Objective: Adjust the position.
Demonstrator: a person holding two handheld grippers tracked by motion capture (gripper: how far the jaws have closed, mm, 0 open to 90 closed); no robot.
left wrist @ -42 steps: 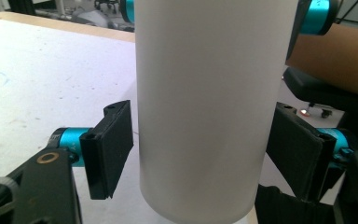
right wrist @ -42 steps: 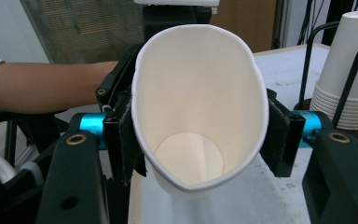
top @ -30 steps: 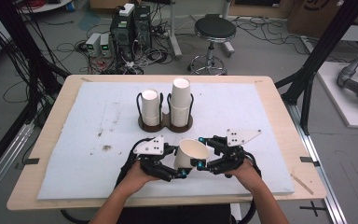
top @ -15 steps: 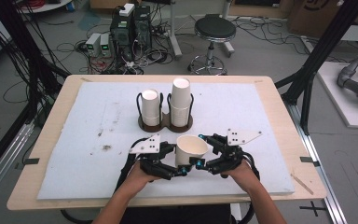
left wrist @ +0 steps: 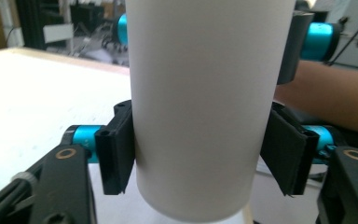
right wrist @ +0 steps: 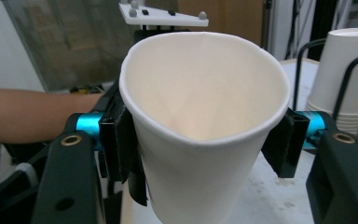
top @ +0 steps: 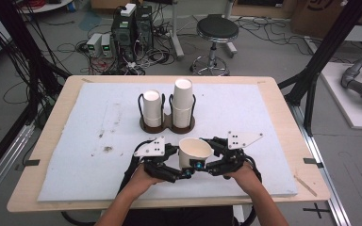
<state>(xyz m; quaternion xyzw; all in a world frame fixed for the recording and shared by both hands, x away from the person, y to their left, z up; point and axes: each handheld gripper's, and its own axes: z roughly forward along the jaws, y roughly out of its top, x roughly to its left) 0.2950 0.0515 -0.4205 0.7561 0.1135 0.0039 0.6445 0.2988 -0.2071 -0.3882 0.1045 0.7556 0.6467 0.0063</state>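
White paper cup (top: 195, 151), empty, upright, round-rimmed

Black stool (top: 217, 29) on the floor, computer towers (top: 132, 23), tangled cables (top: 75, 47), perhaps cardboard boxes (top: 311, 12)

A wooden bench (top: 283, 94) carries a white mat (top: 75, 141), smudged toward 9 o'clock. A cup rack (top: 167, 123) stands toward 12 o'clock.

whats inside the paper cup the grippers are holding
Nothing that shows: the paper cup looks empty, bare white walls in the right gripper view. Its very bottom is hidden behind the near rim.
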